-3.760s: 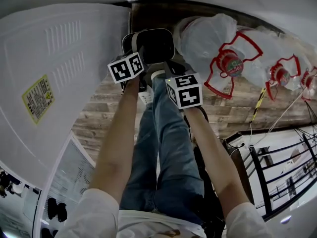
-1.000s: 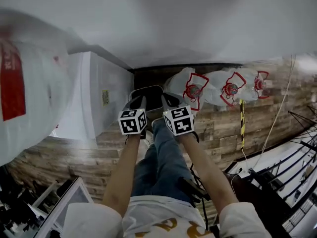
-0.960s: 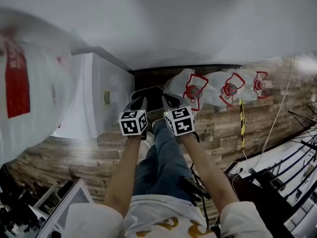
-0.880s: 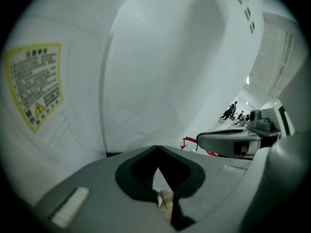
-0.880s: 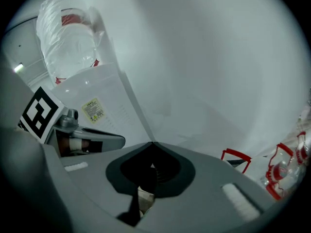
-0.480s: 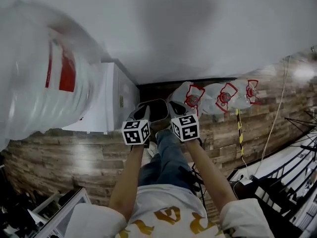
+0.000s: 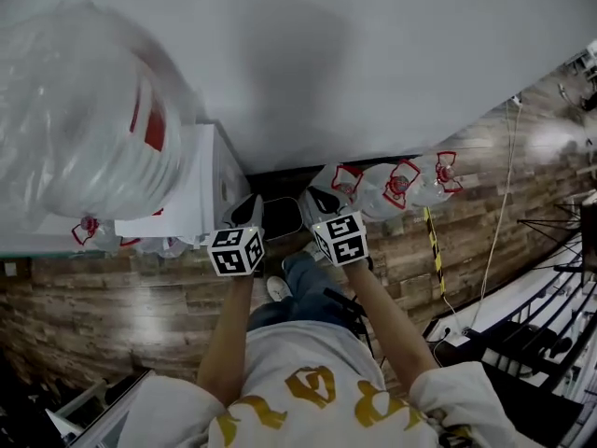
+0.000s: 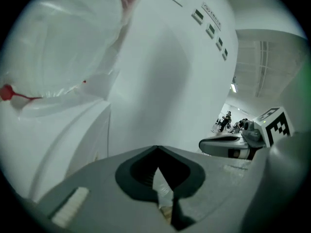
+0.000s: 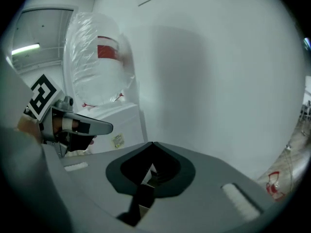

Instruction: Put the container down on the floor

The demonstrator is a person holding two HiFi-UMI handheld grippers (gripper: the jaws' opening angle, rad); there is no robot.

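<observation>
Both grippers clamped. The left gripper [image 7: 250, 215] and right gripper [image 7: 315, 205] each have jaws drawn together. Each gripper view shows a dark edge with a pale sliver caught in the notch behind the tips, and I read that as the container's rim. The container [image 7: 282, 215] sits between the two grippers, out in front of my legs, over the wooden floor [image 7: 121, 315]. It's in the gap between the white cabinet [image 7: 213, 189] and the row of wrapped jugs [image 7: 392, 187]. Its long axis runs left-right, tip to tip, with one gripper on each end, so neither hand is nearer. The floor is on the far side of it, straight along my reach. Can't tell whether the base is touching down. My call: lower both ends level at the same rate, and let go only once it's seated.
</observation>
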